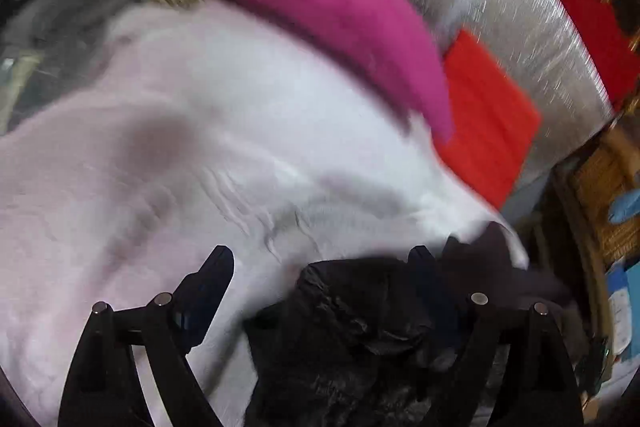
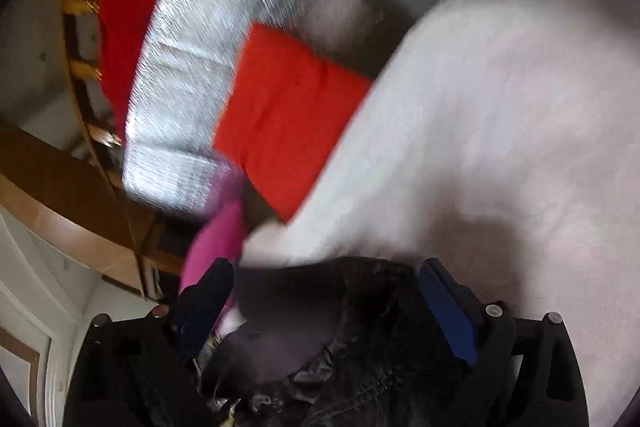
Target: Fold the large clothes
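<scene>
I saw the pale pink blanket (image 1: 168,131) filling most of the left wrist view, spread from the lower left up to the middle, and in the right wrist view the same blanket (image 2: 500,131) took the whole right half of the frame. Behind it, a silver quilted mat (image 1: 492,7) ran along the upper right of the left view and sat in the upper left of the right view (image 2: 192,75). A magenta cloth (image 1: 320,7) lay in a curved band across the top of the blanket in the left view; in the right view only a small part of it (image 2: 216,239) showed at the lower left centre. A bright red folded cloth (image 2: 288,115) lay on the mat, its edge touching the blanket, and showed at the right centre of the left view (image 1: 484,123). The black garment (image 1: 352,339), crumpled, lay at the bottom centre on the blanket, between the fingers of my left gripper (image 1: 320,259), whose jaws stood wide and released, not pressing on it. In the right view the garment (image 2: 328,347) lay likewise between the spread jaws of my right gripper (image 2: 324,275), let go. Both views were blurred.
</scene>
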Motion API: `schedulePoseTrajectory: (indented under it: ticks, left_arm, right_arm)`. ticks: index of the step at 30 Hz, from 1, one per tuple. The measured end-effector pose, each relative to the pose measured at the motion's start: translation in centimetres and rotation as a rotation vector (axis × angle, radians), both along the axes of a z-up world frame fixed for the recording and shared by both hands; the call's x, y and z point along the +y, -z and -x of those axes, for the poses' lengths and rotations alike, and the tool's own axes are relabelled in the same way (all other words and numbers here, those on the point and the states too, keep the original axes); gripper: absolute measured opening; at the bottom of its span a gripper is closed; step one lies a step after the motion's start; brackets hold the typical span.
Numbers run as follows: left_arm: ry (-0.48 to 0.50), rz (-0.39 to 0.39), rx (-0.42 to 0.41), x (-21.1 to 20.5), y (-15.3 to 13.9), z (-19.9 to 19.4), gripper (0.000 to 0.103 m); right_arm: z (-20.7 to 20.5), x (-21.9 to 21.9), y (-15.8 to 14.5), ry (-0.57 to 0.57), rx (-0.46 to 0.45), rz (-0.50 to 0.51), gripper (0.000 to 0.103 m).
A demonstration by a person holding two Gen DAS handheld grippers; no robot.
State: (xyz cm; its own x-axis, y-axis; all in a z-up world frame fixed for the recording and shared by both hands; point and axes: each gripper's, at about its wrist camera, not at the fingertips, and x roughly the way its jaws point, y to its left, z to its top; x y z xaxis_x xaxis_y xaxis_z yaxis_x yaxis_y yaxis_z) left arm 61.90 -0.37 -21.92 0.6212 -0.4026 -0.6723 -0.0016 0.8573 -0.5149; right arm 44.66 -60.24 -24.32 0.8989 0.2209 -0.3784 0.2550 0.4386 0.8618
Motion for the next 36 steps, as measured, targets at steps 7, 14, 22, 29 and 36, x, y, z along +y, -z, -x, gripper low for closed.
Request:
schedulePoseTrajectory:
  ticks: [7,14,22,29,36]
  left_arm:
    - [-0.006,0.006,-0.023,0.9,-2.7,10.8,0.089]
    - [-0.045,0.026,0.036,-0.9,-0.4,20.5,0.089]
    - [-0.039,0.037,0.099,-1.8,2.2,21.2,0.089]
    - [-0.061,0.089,0.157,-2.0,3.9,19.3,0.089]
    - [-0.124,0.188,0.180,-1.5,5.0,17.8,0.091]
  right_arm:
    - [8.2,3.3,-3.1,-0.035,0.015,0.096,0.096]
    - [15.1,8.6,-2.7,-0.071,0.022,0.044,0.096]
    - [18.3,11.7,1.3,-0.087,0.103,-0.050,0.096]
    - [17.4,9.9,4.4,-0.026,0.144,-0.139,0.096]
    - [15.9,8.2,6.1,0.049,0.172,-0.179,0.096]
